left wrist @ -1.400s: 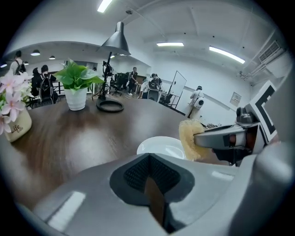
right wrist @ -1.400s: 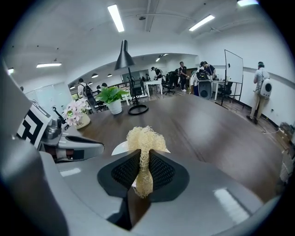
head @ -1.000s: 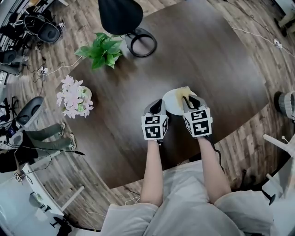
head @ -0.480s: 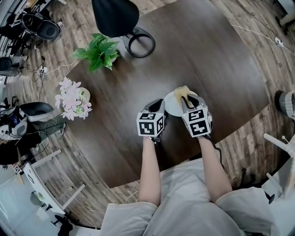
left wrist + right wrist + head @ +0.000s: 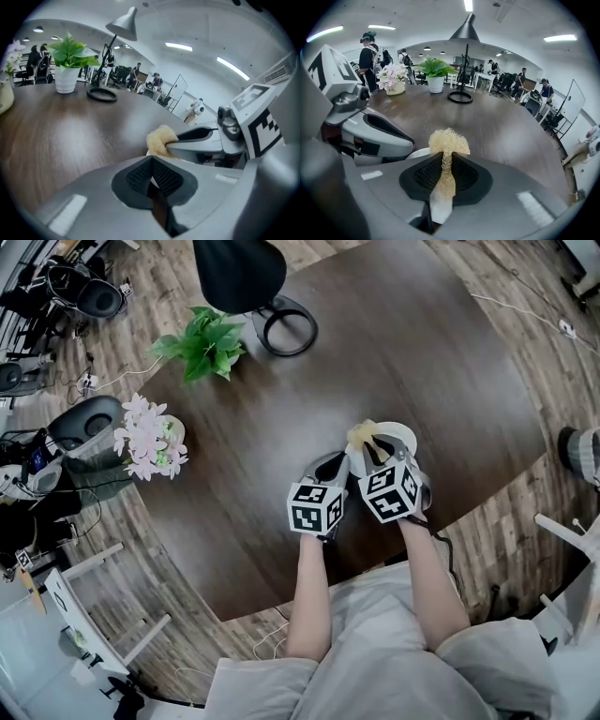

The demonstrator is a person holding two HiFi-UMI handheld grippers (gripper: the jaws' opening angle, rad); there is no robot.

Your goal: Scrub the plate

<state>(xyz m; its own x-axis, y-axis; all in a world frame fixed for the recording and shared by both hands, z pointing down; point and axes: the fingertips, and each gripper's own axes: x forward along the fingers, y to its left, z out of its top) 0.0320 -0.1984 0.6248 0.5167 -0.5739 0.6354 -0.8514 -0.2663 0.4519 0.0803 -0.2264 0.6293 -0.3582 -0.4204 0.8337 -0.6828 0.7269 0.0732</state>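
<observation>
Grippers side by side over the near part of the table, one in each hand. Left gripper: jaws closed, dark ribbed pads pinching a thin white edge, the left rim of the plate. Right gripper: jaws clenched on a pale yellow fibrous scrubber, its tuft spilling out past the jaw ends, a flattened strip running back between the pads. Tuft over the far-left part of the plate in the head view, just beside the left gripper's jaw ends. Right gripper above the plate and covering most of it, with only a white crescent showing on the far and right sides. Marker cubes almost touching, tilted toward each other. Plate near the person's edge of the dark wooden table, right of centre; flat on the wood or lifted a little, impossible to tell.

Bare forearms behind the grippers, light shorts below. Farther off on the table: a pot of green leaves at the far left, a black ring-shaped lamp base just beside it under a black shade, and a vase of pale pink flowers near the left edge. Plank floor all round, a grey office chair at the left. People and desks in the background of both gripper views.
</observation>
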